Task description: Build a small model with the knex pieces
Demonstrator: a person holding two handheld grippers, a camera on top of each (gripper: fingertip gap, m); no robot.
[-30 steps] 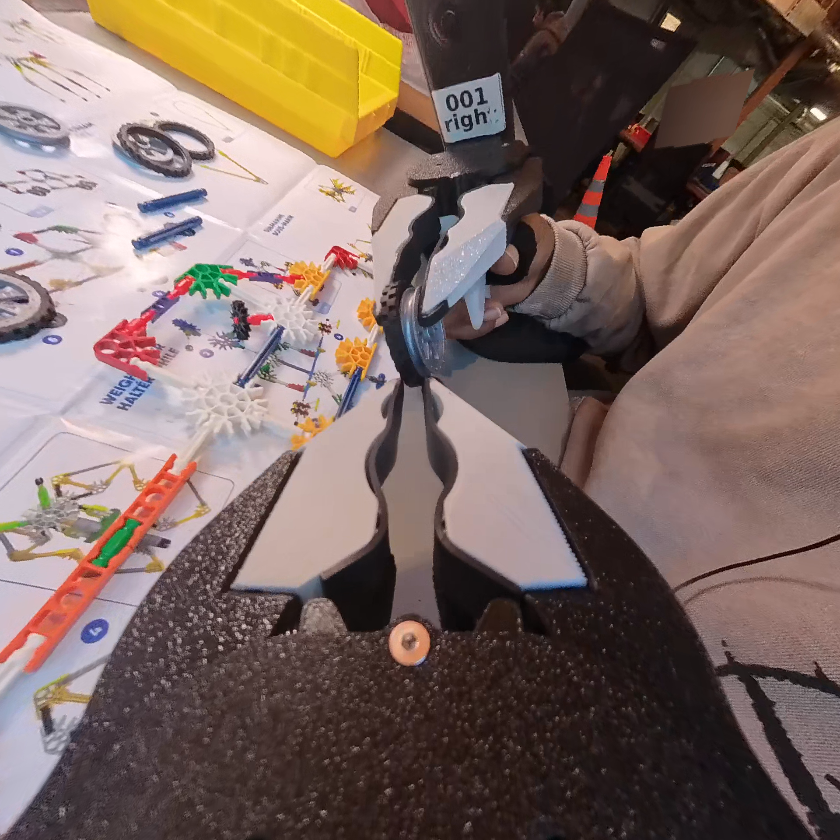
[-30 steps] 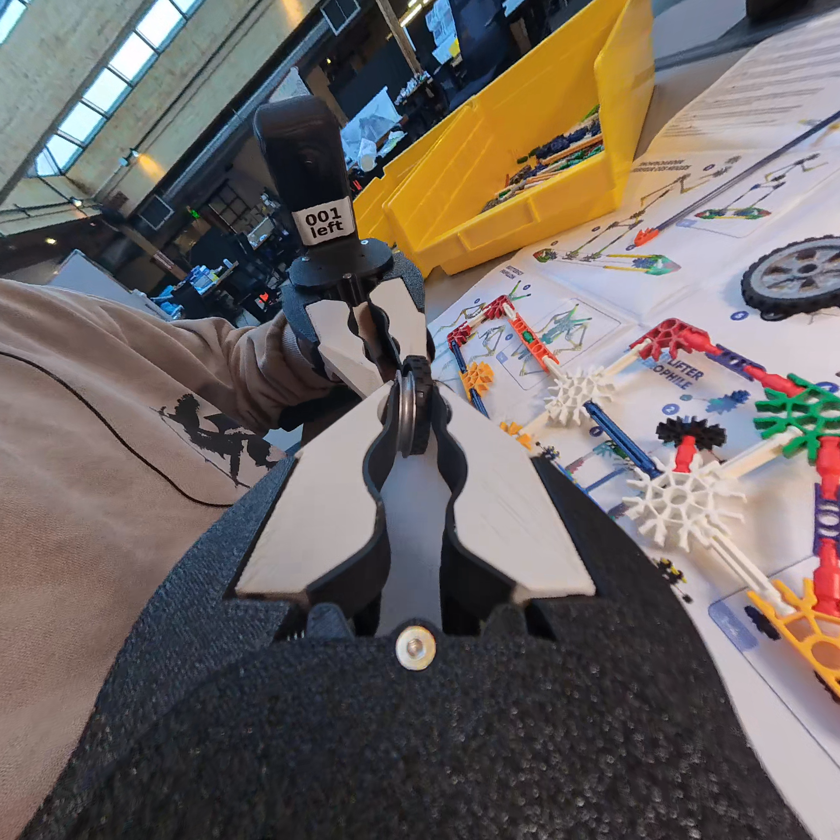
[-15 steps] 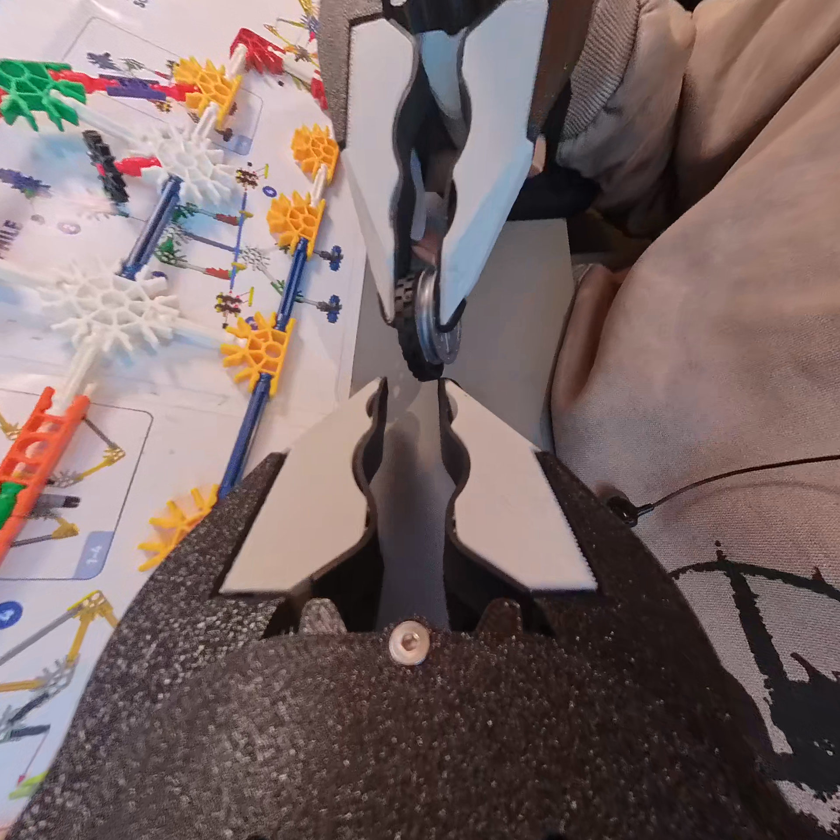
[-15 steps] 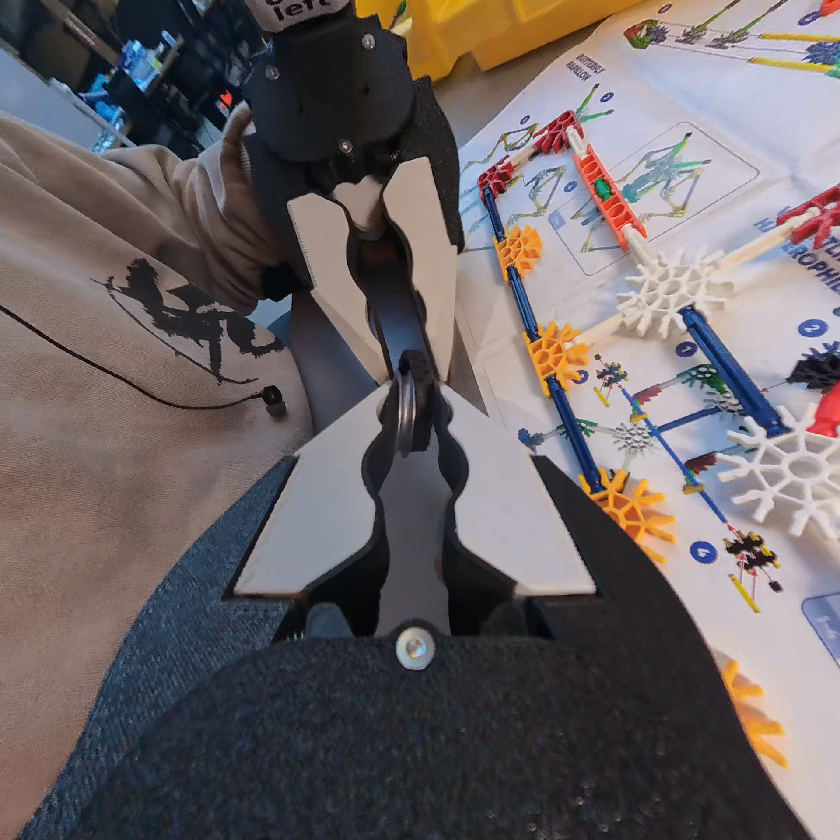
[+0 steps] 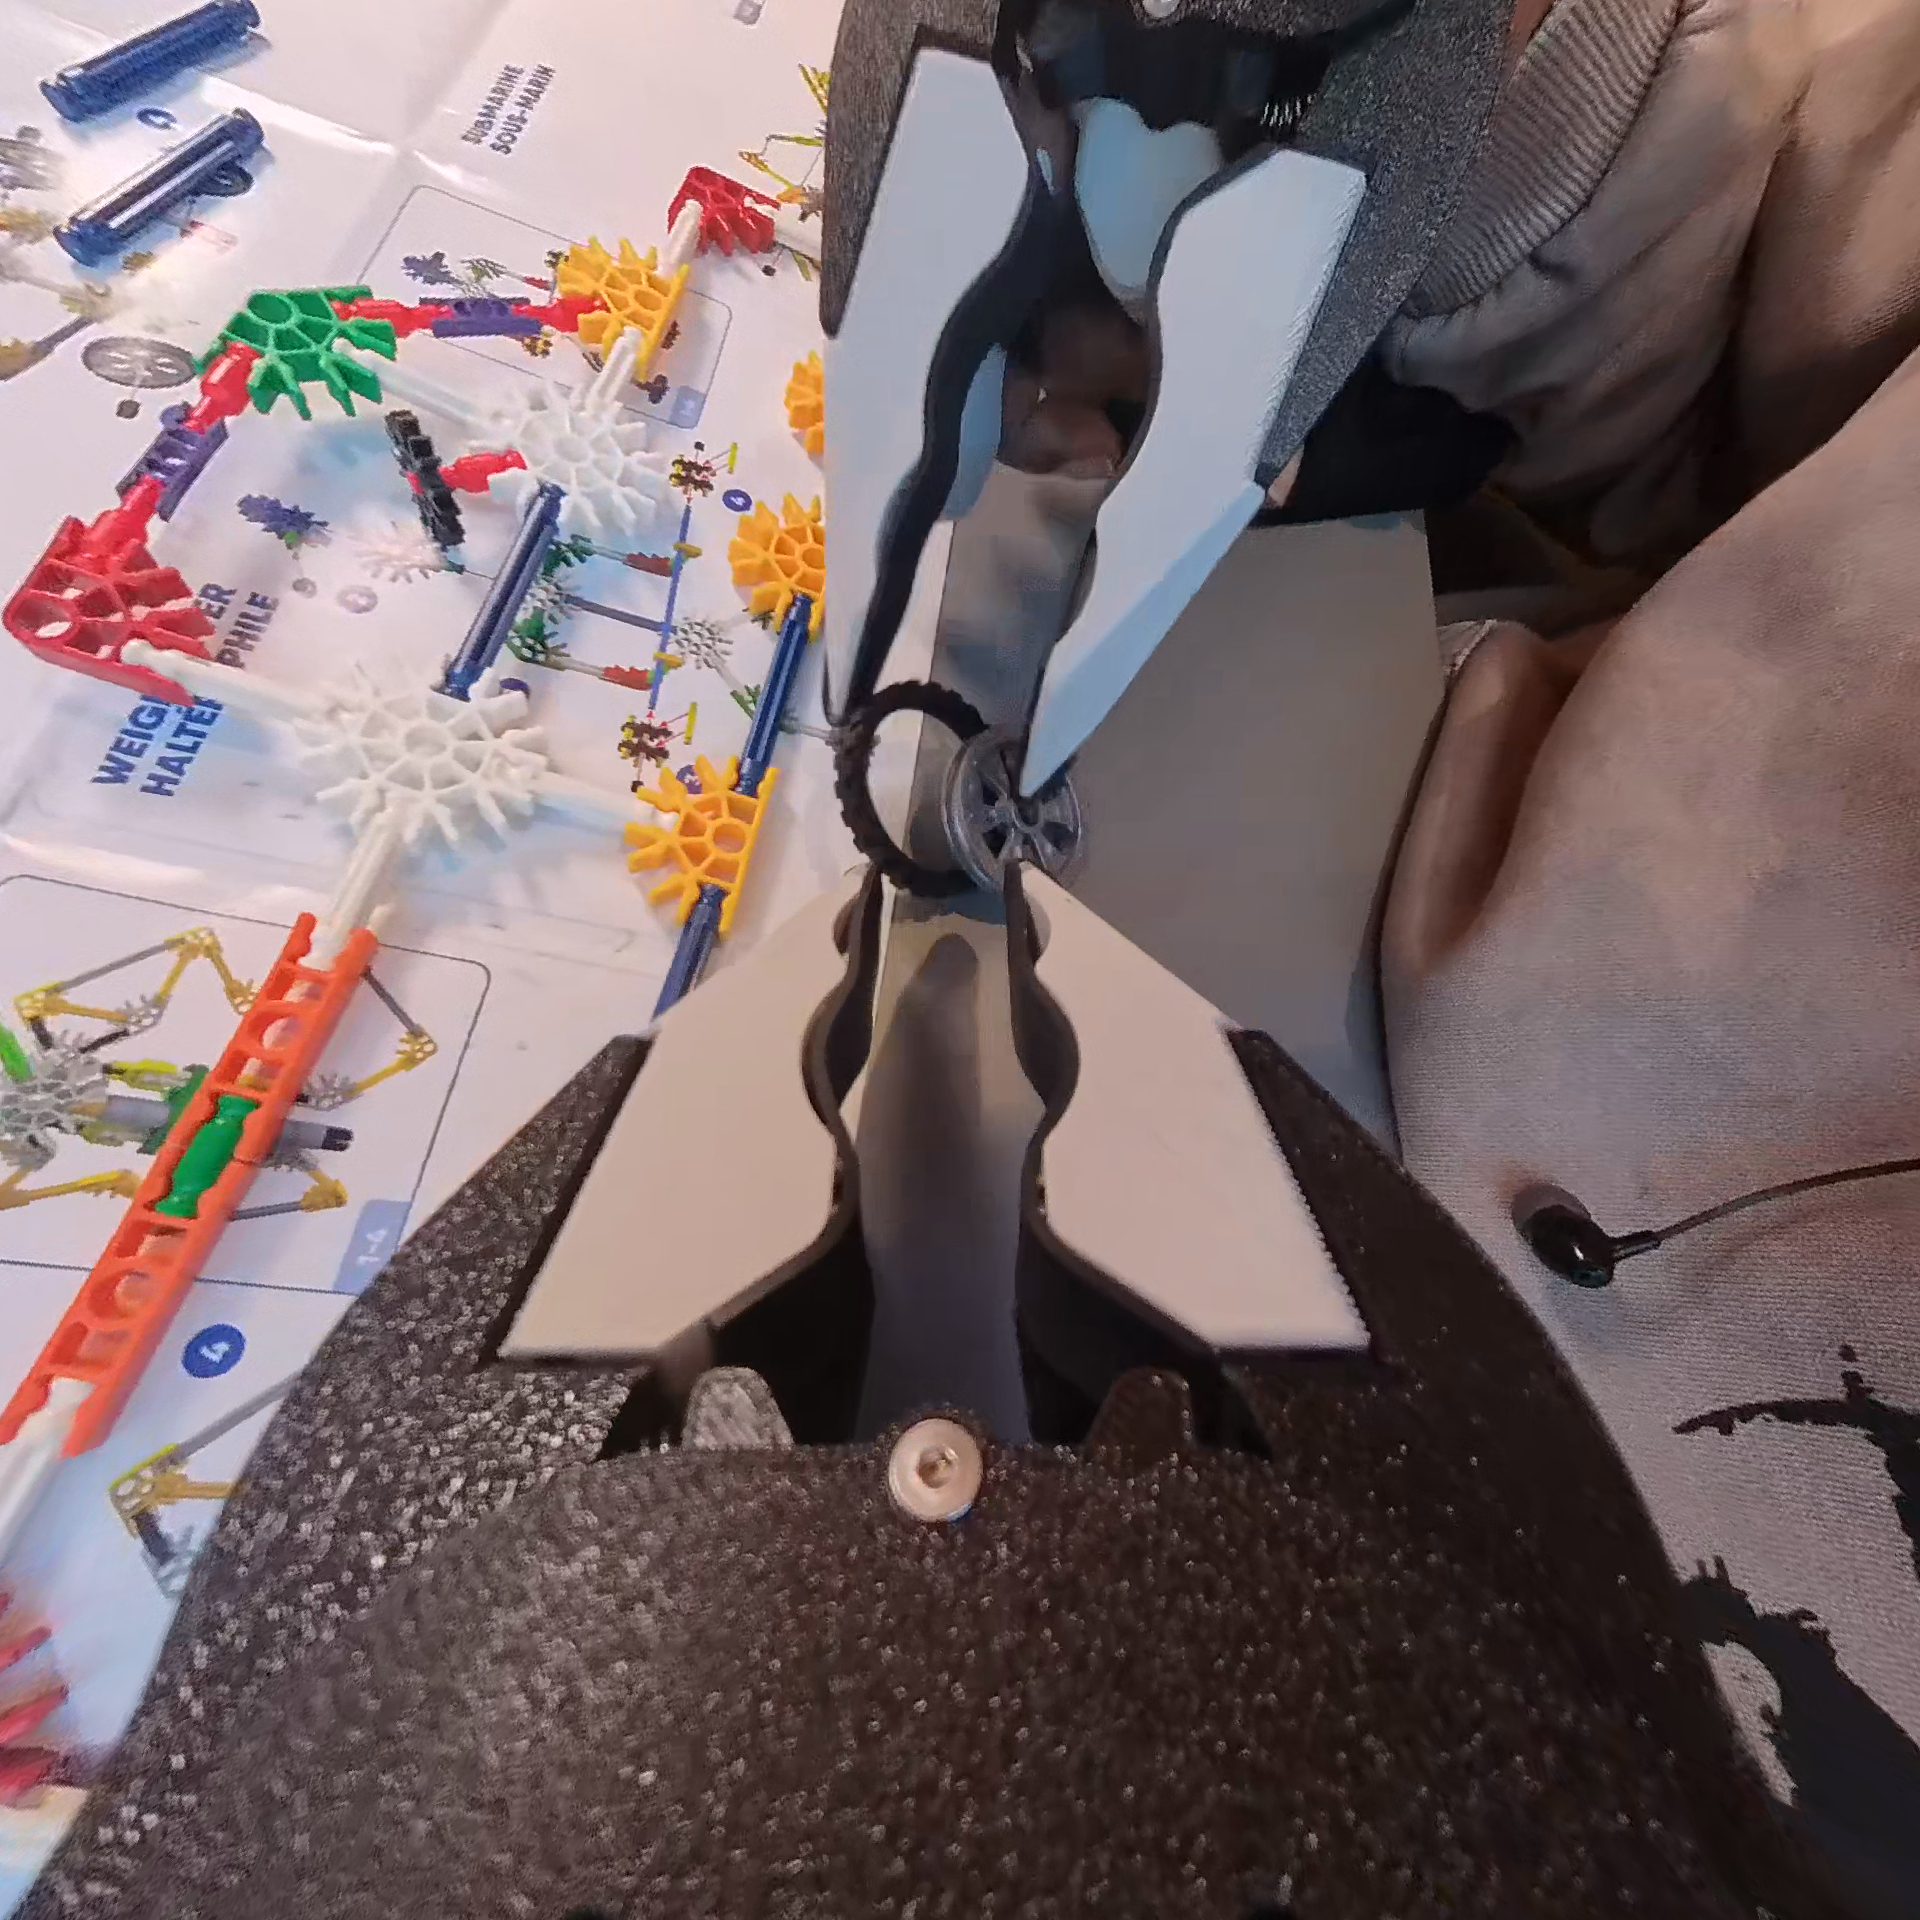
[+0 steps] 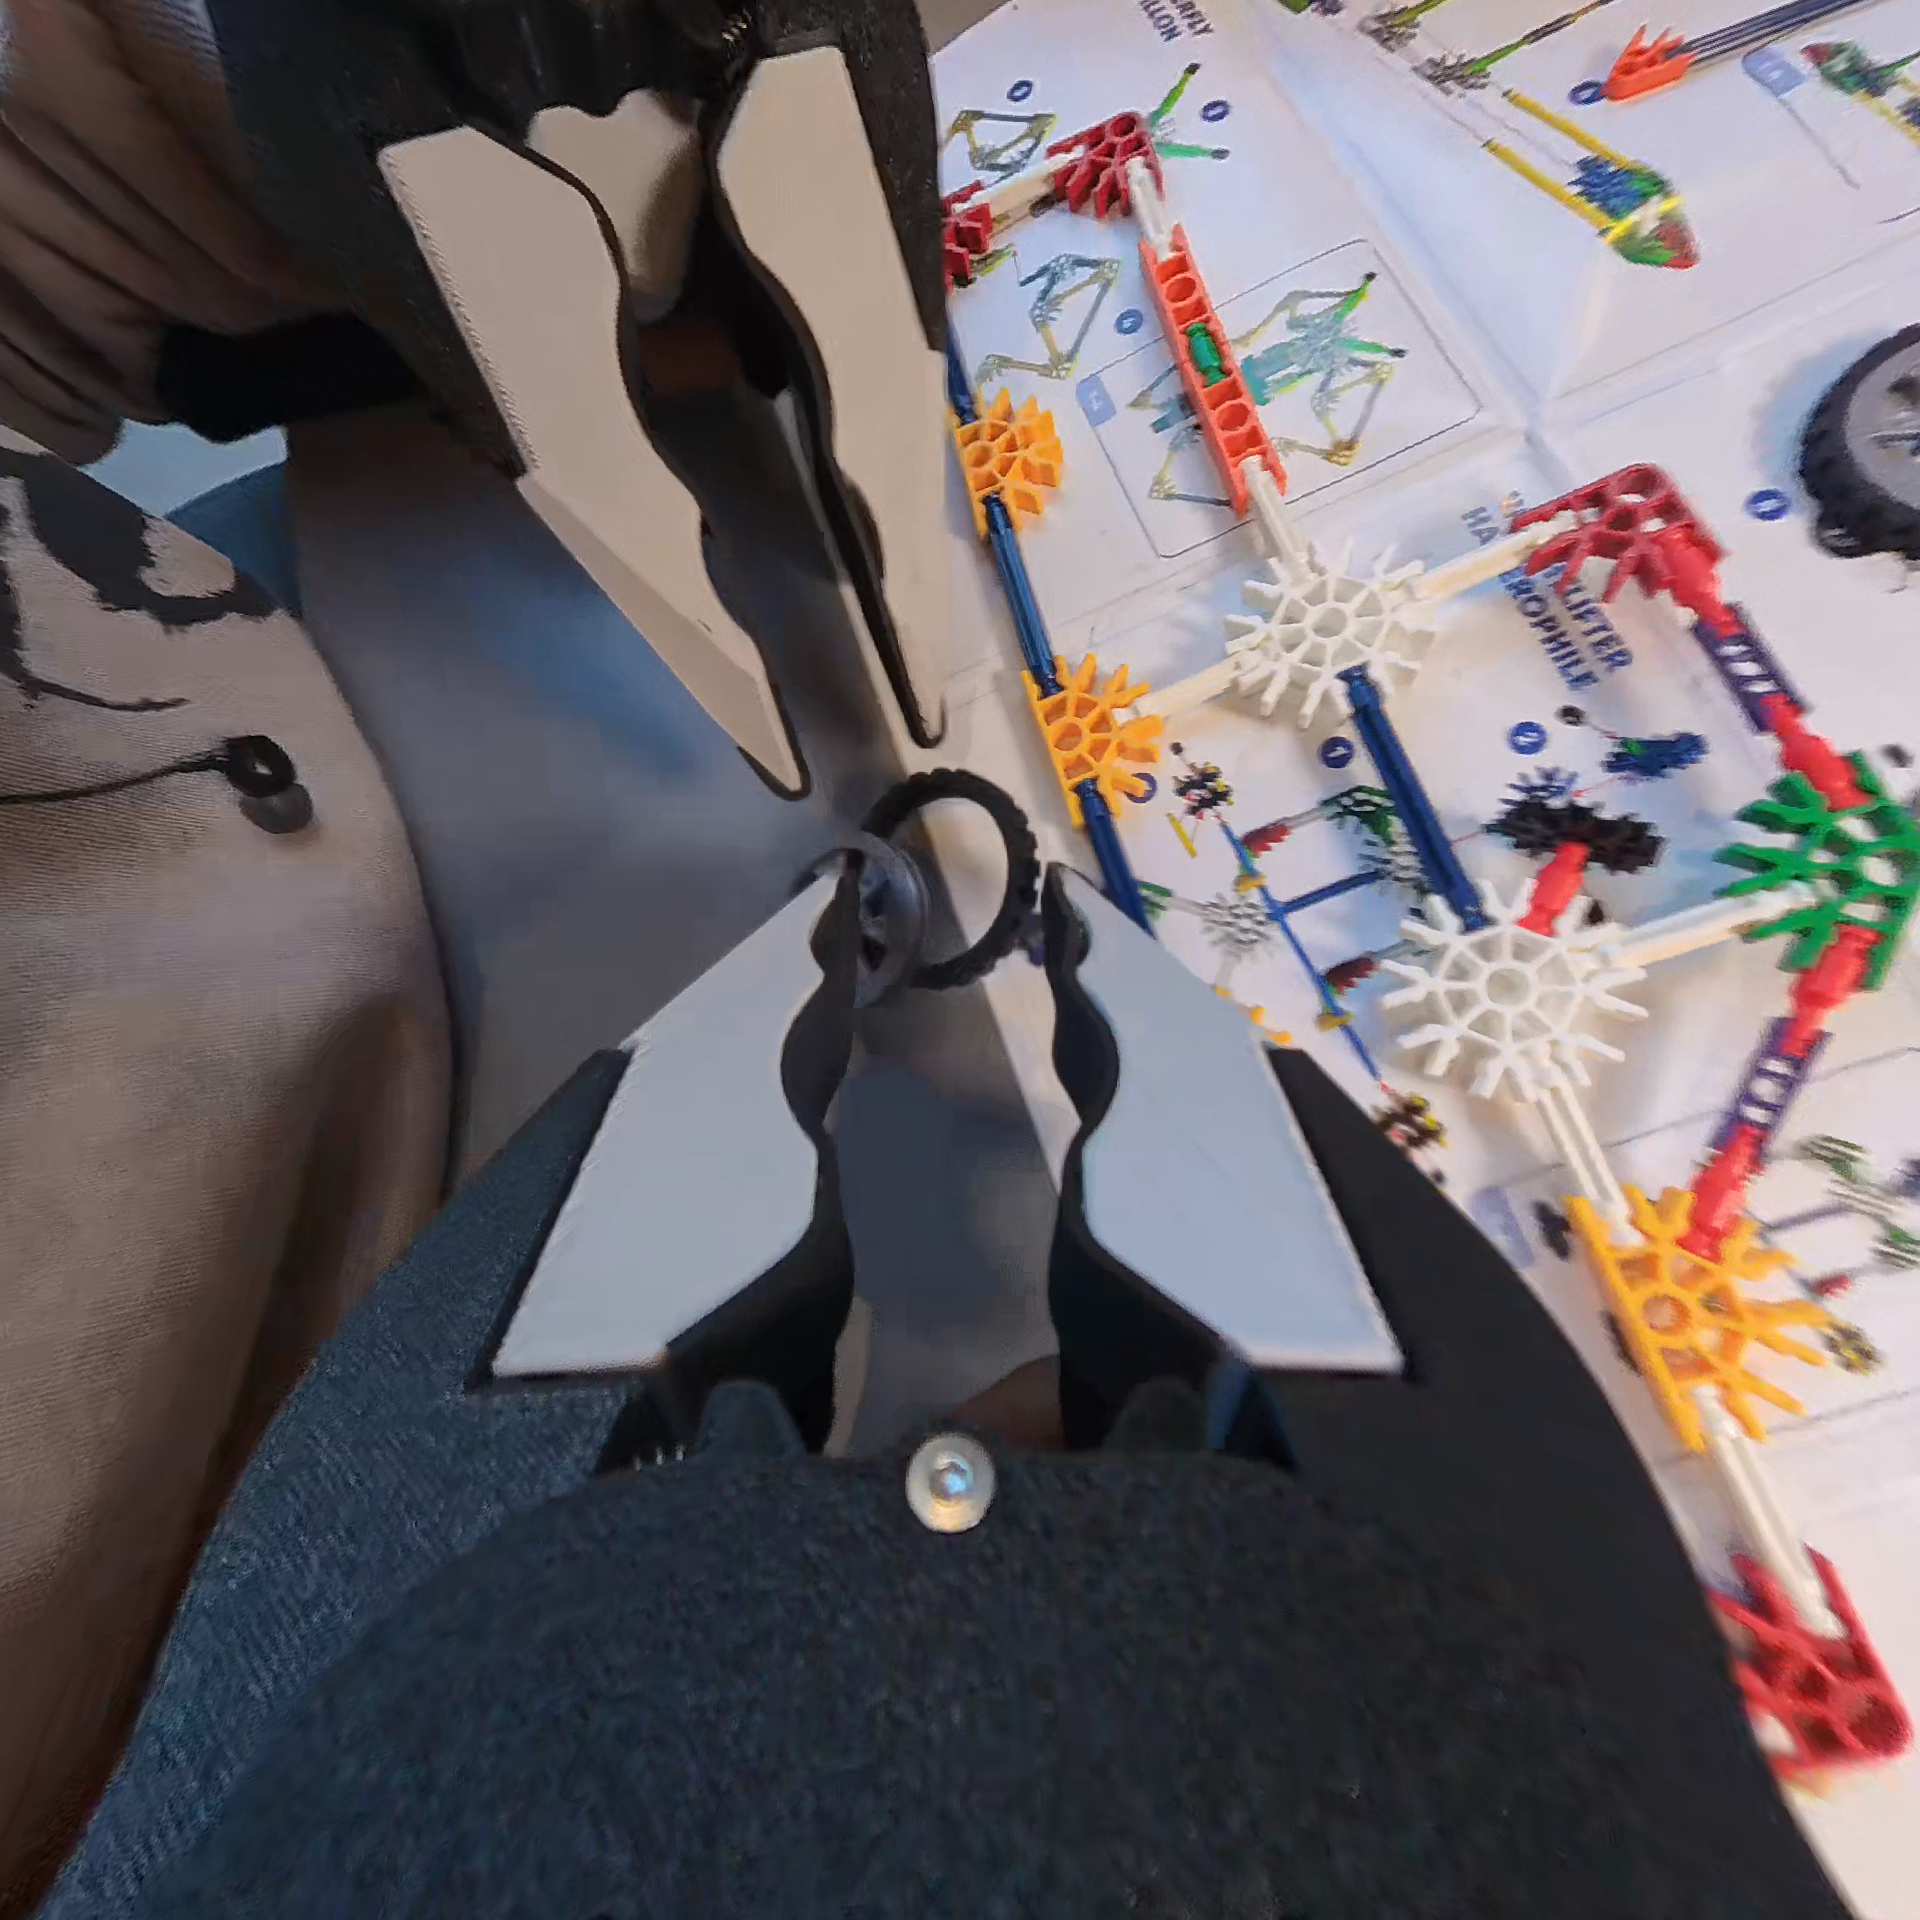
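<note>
A small black tyre ring (image 5: 902,795) and a grey spoked wheel hub (image 5: 1013,821) sit apart, side by side, over the grey table edge (image 5: 1247,727). My right gripper (image 5: 940,753) comes in from the top, open, with one fingertip at the tyre's rim and the other on the hub's face. My left gripper (image 5: 940,888) is open just below them, with nothing between its pads. In the right wrist view the hub (image 6: 878,925) leans on my right gripper's (image 6: 943,888) left finger, with the tyre (image 6: 961,894) beside it. The left gripper (image 6: 852,748) is open above them.
A rod-and-connector toy model (image 5: 416,748) with white, yellow, red and green pieces lies on a printed instruction sheet (image 5: 260,852). A large wheel (image 6: 1870,457) lies at the far right. Two blue rods (image 5: 156,187) lie far left. A person's beige sweatshirt (image 5: 1662,831) fills the near side. My two grippers' fingertips are within a few centimetres of each other. From the right gripper's tips to the large wheel (image 6: 1870,457) is close to 15 cm.
My right gripper was shut on the tyred wheel and has opened. The tyre has come off the hub. Both grippers tipped down toward the table, and the left jaws spread wider.
</note>
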